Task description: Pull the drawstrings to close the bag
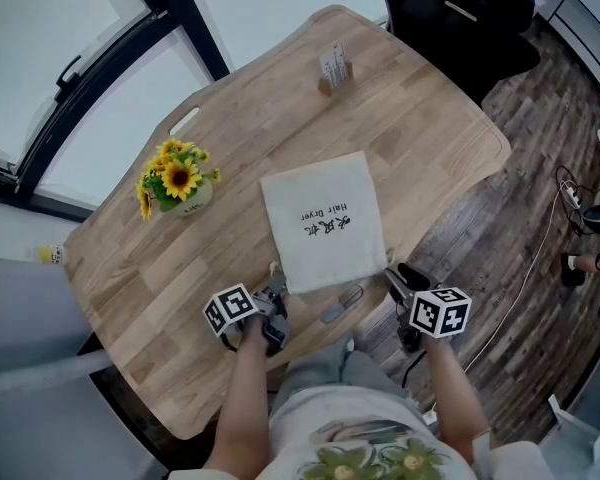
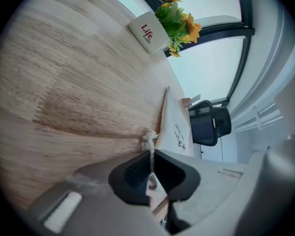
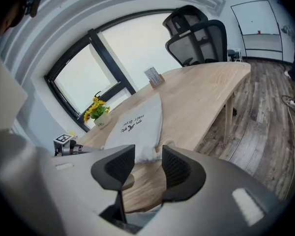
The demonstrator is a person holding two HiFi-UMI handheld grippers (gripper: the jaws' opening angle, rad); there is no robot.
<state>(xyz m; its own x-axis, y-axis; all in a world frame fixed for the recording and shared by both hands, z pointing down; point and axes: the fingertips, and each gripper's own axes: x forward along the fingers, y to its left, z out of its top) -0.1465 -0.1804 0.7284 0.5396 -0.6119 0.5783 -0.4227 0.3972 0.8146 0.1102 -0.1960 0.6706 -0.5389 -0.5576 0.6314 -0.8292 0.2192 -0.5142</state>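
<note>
Lying flat on the wooden table, the cream drawstring bag reads "Hair Dryer" beside Chinese characters; contents not visible. White pot marked "Life" holds sunflowers. Left gripper pinches the knotted drawstring at the bag's near-left corner. Right gripper jaws spread, nothing between them, just beside the near-right corner.

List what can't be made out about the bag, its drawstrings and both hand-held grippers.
- Bag contents: its own cloth hides them, every view.
- Right drawstring: in the right gripper view the open right hand-held gripper covers the bag's corner with its jaw tips; too small in the head view.
- Left drawstring beyond the shut left hand-held gripper: swallowed between its jaws, left gripper view.
- Card print: too small, head view.
</note>
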